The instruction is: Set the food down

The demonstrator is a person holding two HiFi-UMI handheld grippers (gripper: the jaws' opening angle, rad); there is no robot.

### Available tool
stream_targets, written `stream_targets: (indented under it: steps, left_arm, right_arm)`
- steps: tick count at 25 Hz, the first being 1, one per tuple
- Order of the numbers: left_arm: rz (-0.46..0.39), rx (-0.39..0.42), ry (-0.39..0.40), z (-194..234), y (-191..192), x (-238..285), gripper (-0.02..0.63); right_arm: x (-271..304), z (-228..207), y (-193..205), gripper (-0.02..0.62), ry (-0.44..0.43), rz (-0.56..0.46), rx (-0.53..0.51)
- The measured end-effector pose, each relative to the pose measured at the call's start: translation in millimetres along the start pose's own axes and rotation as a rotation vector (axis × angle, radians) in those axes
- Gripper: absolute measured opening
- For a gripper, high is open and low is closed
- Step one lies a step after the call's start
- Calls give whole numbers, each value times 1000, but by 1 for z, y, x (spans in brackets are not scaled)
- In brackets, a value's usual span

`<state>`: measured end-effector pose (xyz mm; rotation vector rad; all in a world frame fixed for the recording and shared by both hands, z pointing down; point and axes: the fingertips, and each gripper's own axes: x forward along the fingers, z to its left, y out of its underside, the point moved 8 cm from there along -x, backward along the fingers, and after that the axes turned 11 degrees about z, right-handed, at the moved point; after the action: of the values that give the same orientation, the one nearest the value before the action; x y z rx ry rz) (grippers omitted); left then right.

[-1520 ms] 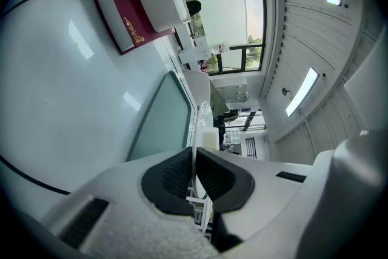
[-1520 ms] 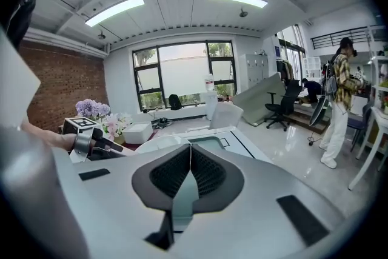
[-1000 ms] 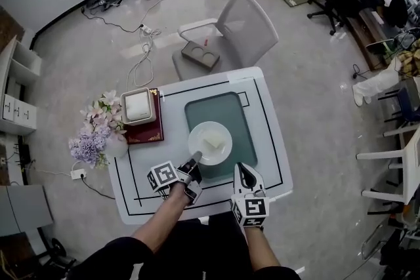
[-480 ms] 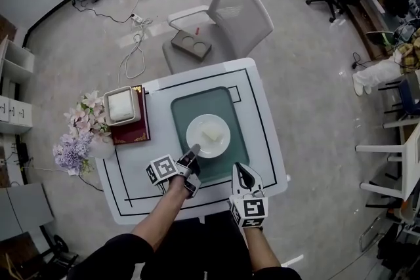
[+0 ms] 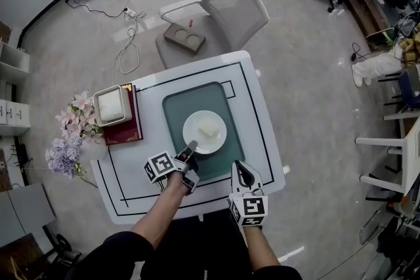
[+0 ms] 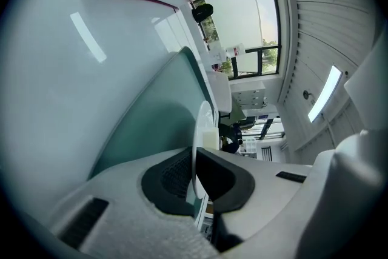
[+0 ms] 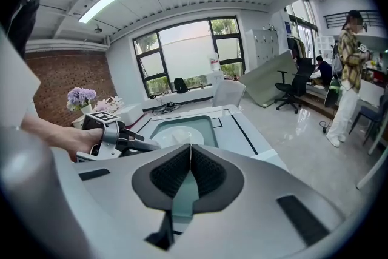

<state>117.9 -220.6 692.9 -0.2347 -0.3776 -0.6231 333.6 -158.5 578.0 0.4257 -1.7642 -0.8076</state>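
A white plate (image 5: 205,131) with a pale piece of food (image 5: 207,130) on it sits over the middle of the green placemat (image 5: 177,105). My left gripper (image 5: 187,153) is shut on the plate's near rim. The left gripper view shows the thin rim (image 6: 203,124) edge-on between the dark pads (image 6: 173,176), with the food (image 6: 210,139) beyond. I cannot tell whether the plate rests on the mat or hangs just above it. My right gripper (image 5: 244,174) is shut and holds nothing, right of the plate near the table's front edge. Its own view shows the closed pads (image 7: 209,170) and the plate (image 7: 176,137).
On the white table (image 5: 259,134), at the left, a white box (image 5: 111,107) lies on a dark red book (image 5: 128,131), with flowers (image 5: 69,141) beside them. A grey chair (image 5: 230,10) stands at the far side. A person (image 7: 351,70) stands off to the right.
The plate, still in my left gripper, has moved a little from the mat's left part toward its middle. The right gripper has stayed in place.
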Motion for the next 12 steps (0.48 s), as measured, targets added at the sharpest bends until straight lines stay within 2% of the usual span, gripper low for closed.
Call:
stream_targets:
  steps: [12]
  left_arm:
    - [-8, -33, -62, 8, 2, 8, 14]
  right_arm:
    - [3, -6, 4, 9, -8, 4, 32]
